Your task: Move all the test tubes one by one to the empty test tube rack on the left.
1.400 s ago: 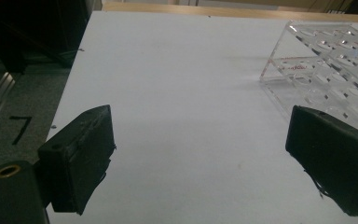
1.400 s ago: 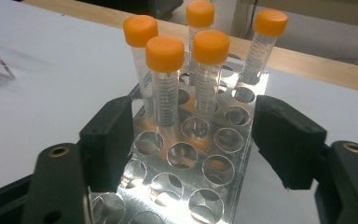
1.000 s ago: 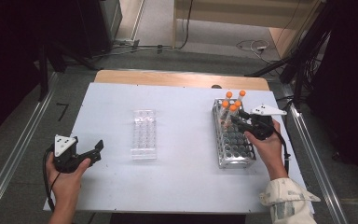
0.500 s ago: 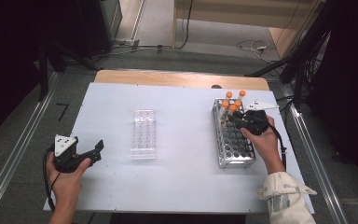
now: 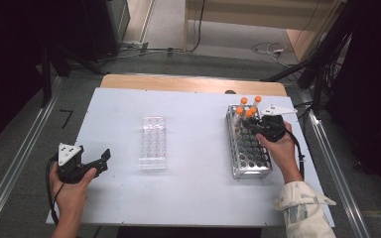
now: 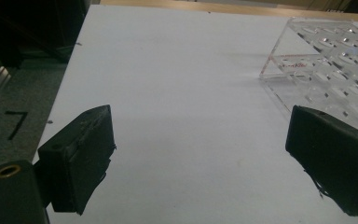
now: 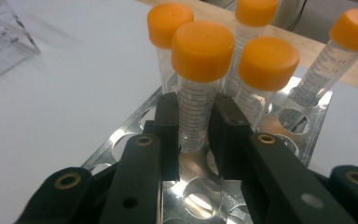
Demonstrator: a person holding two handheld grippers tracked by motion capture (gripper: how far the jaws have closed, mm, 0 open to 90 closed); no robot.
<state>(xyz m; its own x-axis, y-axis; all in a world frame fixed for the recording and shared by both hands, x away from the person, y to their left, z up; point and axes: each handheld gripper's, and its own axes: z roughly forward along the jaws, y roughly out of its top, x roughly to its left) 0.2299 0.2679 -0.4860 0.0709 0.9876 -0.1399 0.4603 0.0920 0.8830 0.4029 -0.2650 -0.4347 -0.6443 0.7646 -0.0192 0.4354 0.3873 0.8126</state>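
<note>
Tubes [image 7: 200,84]: five, orange-capped; right tongs [image 7: 193,126] clamping one; left tongs [image 6: 205,163] wide.

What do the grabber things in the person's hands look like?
Both are black. The left gripper has chunky block-shaped pads, a grey three-cornered plate on top and a black cable. The right gripper has the same plate, brass-ringed screw holes and a cable. A pale sleeve covers the right arm.

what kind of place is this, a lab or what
Probably a lab-style recording bench rather than a working lab: orange-capped tubes stand in a metal rack, a clear plastic rack lies on the white table, and cables trail over the floor behind.
</note>
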